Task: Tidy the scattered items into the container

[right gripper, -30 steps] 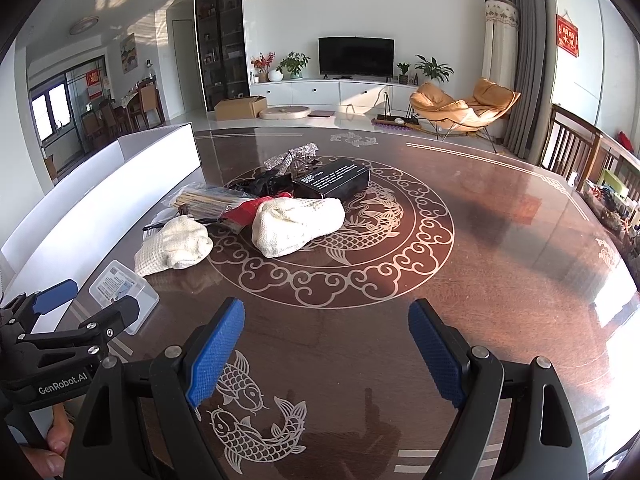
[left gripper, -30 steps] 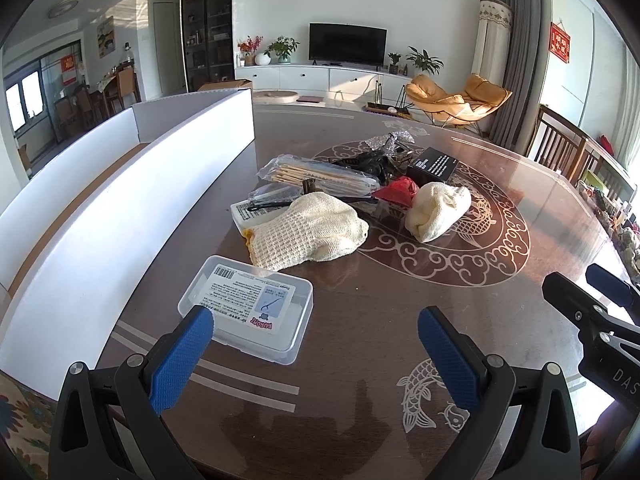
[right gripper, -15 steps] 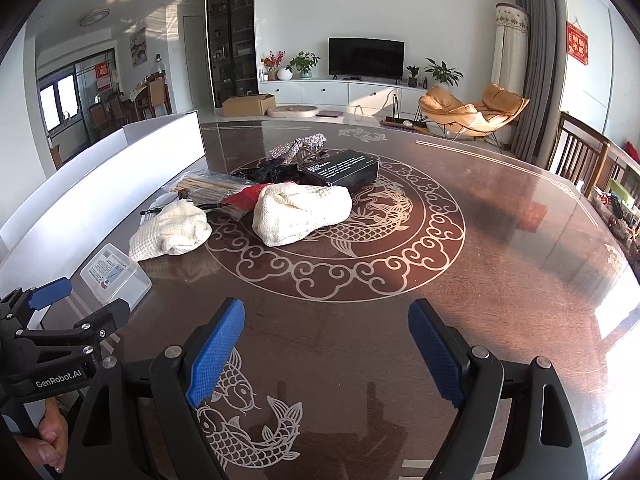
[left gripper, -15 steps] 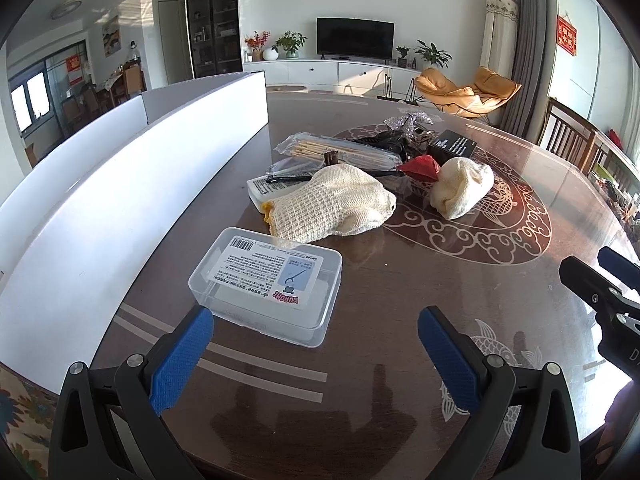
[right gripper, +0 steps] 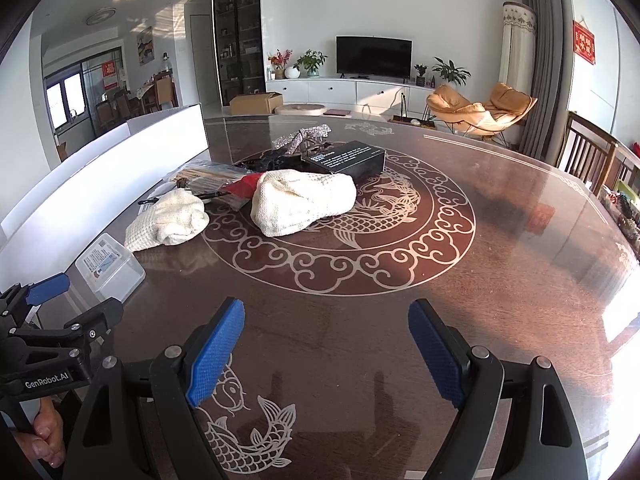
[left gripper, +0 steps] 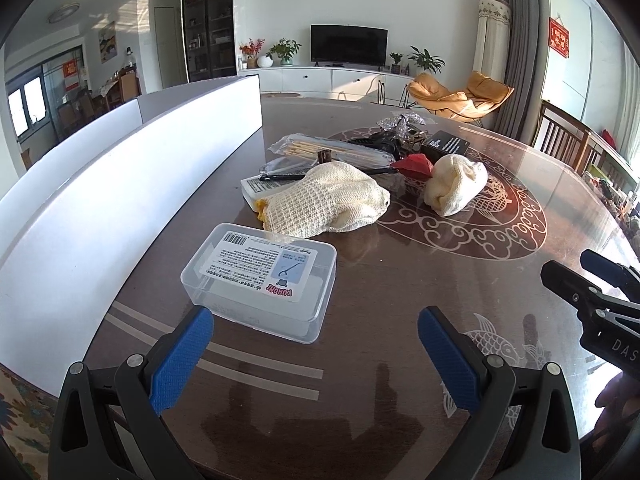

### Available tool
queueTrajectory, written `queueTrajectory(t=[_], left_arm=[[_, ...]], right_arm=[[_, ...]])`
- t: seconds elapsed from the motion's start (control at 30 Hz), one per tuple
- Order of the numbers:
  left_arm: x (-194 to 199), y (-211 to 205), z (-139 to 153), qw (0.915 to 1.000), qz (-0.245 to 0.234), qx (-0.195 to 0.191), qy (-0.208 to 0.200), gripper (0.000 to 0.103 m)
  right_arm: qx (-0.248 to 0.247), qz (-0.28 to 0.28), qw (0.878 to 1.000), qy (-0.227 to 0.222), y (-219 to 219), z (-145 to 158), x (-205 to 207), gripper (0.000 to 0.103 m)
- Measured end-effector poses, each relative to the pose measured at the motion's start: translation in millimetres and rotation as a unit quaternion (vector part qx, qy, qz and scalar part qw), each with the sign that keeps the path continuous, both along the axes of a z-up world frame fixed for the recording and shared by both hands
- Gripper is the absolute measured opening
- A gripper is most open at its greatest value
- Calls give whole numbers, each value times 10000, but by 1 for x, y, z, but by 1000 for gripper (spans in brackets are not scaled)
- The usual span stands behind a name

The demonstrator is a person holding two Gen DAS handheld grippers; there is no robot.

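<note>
Fingers of left gripper [left gripper: 314,354] spread wide, empty, low centre of frame. Clear rectangular plastic box with printed label [left gripper: 260,280] lies flat on dark bench [left gripper: 400,300], just ahead of left blue finger [left gripper: 182,354]. Tall white container wall [left gripper: 120,200] fills left of frame. Right gripper [right gripper: 326,354] also apart, holding nothing. Judgement: shift left to centre box between fingers, straddle short sides, then close; slick lid may slip.

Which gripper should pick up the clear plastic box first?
Probably the left gripper: it is open, with the plastic box right before it. The right gripper faces bare table, the box off to its left.
</note>
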State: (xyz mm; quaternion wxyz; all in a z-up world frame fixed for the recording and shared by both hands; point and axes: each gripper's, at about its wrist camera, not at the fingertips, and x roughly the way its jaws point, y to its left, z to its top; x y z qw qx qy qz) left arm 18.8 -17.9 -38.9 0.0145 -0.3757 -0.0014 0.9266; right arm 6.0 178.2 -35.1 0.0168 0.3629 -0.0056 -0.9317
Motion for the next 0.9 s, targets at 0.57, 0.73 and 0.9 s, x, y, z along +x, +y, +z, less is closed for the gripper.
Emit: queueTrajectory(t=[0.57,0.73,0.9], left_arm=[[-2,1,-7,9998,-155,96,-90,103],[-1,2,-8,9997,-195,100,-86,103],[0,1,-9,9997,-189,132,-62,103]], right_arm=[[-99,20,9979,-634,4,-29,-21,85],[-69,63,9972,-736,3,-35,-22,85],[-21,120,9969,-781,0,-37,-23,85]])
